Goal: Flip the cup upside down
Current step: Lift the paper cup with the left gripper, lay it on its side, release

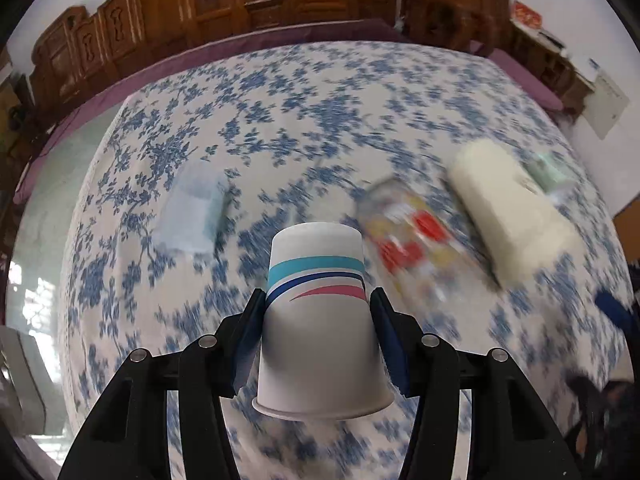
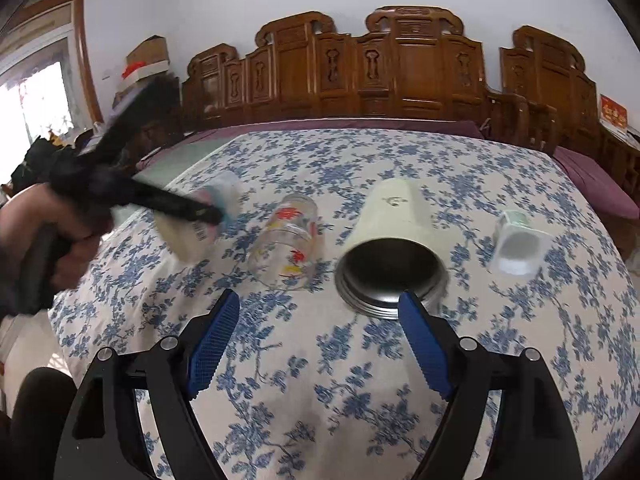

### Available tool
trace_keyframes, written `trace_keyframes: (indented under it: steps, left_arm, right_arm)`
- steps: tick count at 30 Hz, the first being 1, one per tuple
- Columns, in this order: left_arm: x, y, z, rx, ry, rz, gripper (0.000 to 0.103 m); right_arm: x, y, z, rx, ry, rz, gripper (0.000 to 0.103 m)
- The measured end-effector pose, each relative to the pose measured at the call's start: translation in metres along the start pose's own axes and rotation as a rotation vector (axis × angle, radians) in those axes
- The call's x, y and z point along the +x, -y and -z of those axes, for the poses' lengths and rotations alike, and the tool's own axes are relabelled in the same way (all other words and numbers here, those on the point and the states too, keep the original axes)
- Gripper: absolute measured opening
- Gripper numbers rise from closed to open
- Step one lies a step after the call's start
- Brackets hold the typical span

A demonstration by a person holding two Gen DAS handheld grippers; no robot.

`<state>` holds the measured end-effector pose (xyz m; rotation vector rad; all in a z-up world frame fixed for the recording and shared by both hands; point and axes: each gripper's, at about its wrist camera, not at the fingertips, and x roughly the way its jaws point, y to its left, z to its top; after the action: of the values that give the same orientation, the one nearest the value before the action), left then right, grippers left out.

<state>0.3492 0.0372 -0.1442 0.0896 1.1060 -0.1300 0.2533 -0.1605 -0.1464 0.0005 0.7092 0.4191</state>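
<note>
My left gripper (image 1: 318, 300) is shut on a white paper cup (image 1: 320, 320) with teal, blue and pink stripes, held above the flowered tablecloth (image 1: 280, 128) with its rim toward the camera. In the right wrist view the same cup (image 2: 200, 220) is blurred at the left, tilted, in the left gripper (image 2: 208, 212). My right gripper (image 2: 320, 312) is open and empty above the cloth, just in front of the cream flask.
Lying on their sides on the cloth: a clear glass with red and yellow prints (image 2: 290, 236), a cream flask with a steel mouth (image 2: 392, 236), a small white cup (image 2: 518, 244), and a pale blue cup (image 1: 196, 212). Carved wooden chairs (image 2: 400, 68) stand behind the table.
</note>
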Motion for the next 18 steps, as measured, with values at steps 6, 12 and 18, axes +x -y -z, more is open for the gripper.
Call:
trace_keyframes:
  steps: [6, 12, 18]
  left_arm:
    - [-0.034, 0.033, 0.044, 0.018, 0.062, 0.069, 0.051]
    - [-0.041, 0.066, 0.077, 0.011, 0.074, 0.146, 0.051]
    - [-0.037, 0.089, 0.095, -0.002, 0.076, 0.175, 0.051]
  right_arm:
    - [-0.018, 0.013, 0.007, 0.021, 0.016, 0.043, 0.084]
    - [-0.030, 0.024, 0.012, 0.040, 0.027, 0.079, 0.083]
    - [-0.029, 0.033, 0.012, 0.057, 0.021, 0.089, 0.083]
